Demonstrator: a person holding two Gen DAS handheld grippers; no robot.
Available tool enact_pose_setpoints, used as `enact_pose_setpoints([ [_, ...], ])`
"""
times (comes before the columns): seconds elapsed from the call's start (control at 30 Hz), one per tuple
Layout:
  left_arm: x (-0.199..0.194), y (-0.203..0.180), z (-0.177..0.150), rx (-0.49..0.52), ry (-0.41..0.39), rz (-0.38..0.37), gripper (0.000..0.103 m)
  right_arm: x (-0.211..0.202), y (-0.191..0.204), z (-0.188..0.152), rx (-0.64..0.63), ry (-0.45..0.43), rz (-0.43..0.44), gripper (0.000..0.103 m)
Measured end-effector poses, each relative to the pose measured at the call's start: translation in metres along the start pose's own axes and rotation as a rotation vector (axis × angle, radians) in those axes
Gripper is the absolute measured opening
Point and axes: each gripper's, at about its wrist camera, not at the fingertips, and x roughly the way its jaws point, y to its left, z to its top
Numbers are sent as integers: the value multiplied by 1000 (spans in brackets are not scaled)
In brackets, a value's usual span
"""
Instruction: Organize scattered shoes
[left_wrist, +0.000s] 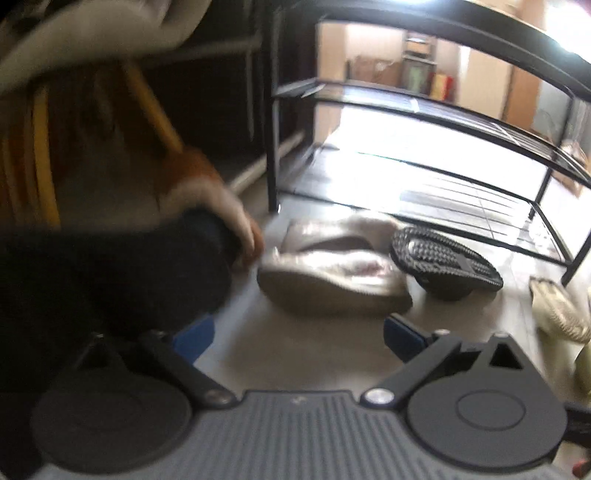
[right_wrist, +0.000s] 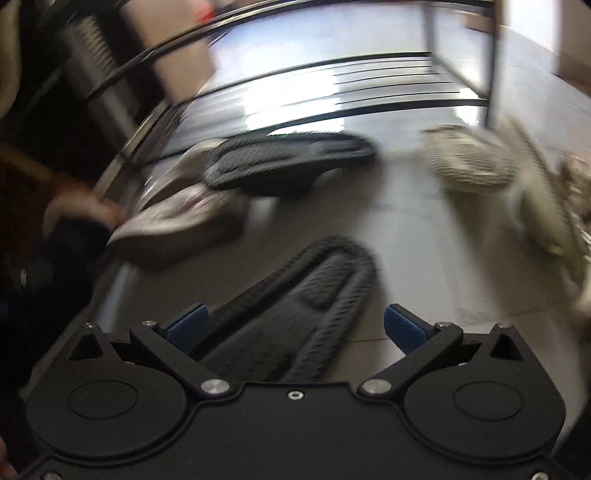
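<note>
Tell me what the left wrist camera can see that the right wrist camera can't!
Only the left wrist view shows the room behind the rack, with a red box on far shelving.

Only the right wrist view shows a second black sandal lying sole up right between the open right gripper.

Both show the black shoe rack, the grey shoe on its side, the black sandal sole up beside it, and a pale shoe further right. The left gripper is open too.

Grey shoe (left_wrist: 332, 280) tipped sideways, black slipper (left_wrist: 445, 260) sole-up beside it — second black slipper (right_wrist: 295, 317) nearer.
</note>
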Motion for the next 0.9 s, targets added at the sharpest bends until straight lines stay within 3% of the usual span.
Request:
enact_pose_setpoints([
  [0.1, 10, -11, 2, 99, 1, -26, 102, 16, 22, 2, -34, 58, 0, 103],
  [0.17, 16, -12, 1, 100, 22, -50, 102, 27, 37, 4, -57, 97, 0, 103],
  [0.37, 38, 5, 4, -32, 130, -154, 102, 50, 70, -6, -41, 175, -128, 101],
  [0.47, 39, 6, 0, -30, 140, -161, 102, 67, 82, -9, -87, 205, -197, 100],
  [0.63, 41, -2, -6, 20, 137, -154, 103, 75, 90, -18, -133, 239, -186, 99],
  [0.7, 42, -3, -7, 21, 144, -157, 102, 78, 93, -21, -152, 252, -181, 93],
  [0.9, 42, -1, -8, 11, 151, -151, 102, 83, 75, -25, -70, 288, -180, 92],
])
